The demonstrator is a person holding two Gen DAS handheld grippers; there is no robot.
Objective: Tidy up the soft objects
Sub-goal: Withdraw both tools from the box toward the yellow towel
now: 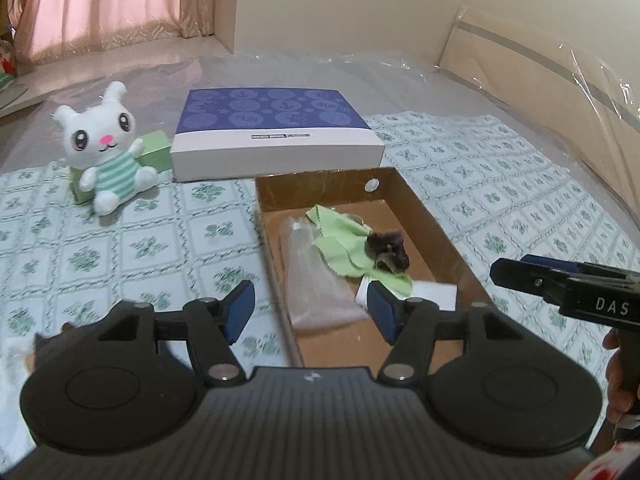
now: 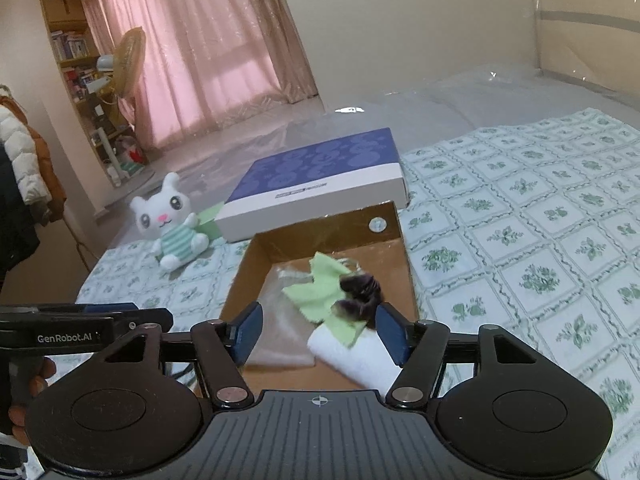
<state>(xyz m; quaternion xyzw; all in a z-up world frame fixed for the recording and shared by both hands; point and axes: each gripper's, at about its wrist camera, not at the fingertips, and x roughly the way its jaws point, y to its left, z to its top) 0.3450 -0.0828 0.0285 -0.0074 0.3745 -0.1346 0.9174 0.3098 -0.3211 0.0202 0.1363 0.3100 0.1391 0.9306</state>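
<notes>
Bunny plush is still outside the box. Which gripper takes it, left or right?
Probably left. The bunny plush sits left of the cardboard box, on the left gripper's side. The right gripper hangs over the box, further away. Both grippers are open and empty.

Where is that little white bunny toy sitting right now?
The white plush rabbit in a green-striped outfit sits on the floral bedspread, far left in both views, leaning against a green box beside the purple-and-white lid.

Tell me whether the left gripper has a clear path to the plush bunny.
Probably yes: the left gripper is open and empty, and the plush bunny sits in the open on the quilt, with nothing between them.
</notes>
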